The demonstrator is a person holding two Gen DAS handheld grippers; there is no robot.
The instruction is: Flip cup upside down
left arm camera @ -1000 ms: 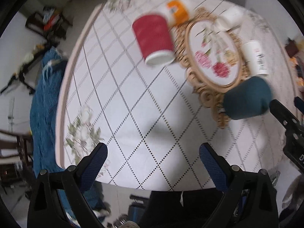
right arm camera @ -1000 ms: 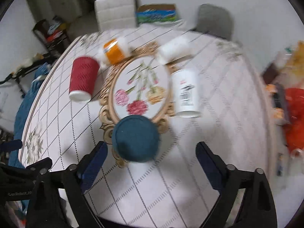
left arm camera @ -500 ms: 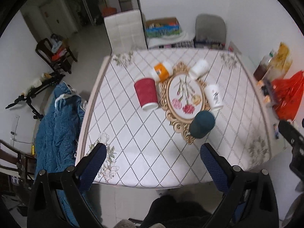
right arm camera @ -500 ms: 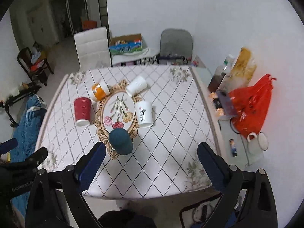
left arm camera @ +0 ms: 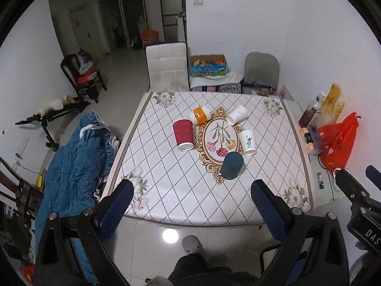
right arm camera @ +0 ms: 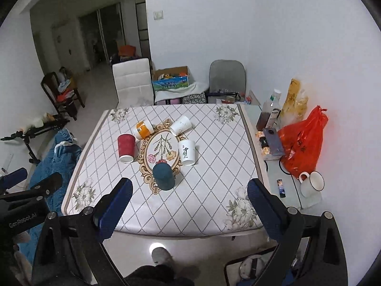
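Cups sit around an oval flower mat (left arm camera: 218, 136) on the bench (left arm camera: 166, 186), and the mat is the thing to look from. On the near end of the mat stands the dark blue cup (left arm camera: 231, 165), with its closed bottom up and its mouth down on the mat's gold edge. Just beside the mat on one side lies a red cup (left arm camera: 183, 133) on its side, with its white rim toward the camera. At the far end of the mat an orange cup (left arm camera: 199, 115) and a plain white cup (left arm camera: 237, 115) lie tipped over. On the other side of the mat is a white cup with black writing (left arm camera: 248, 142), also on its side. The left claw (left arm camera: 191, 205) is spread wide with nothing in it, held high and back from the bench edge. The right claw (right arm camera: 189, 205) is spread wide too, also holding nothing, well away from the mat. A red bag (right arm camera: 302, 143) sits on a small side table past the bench.
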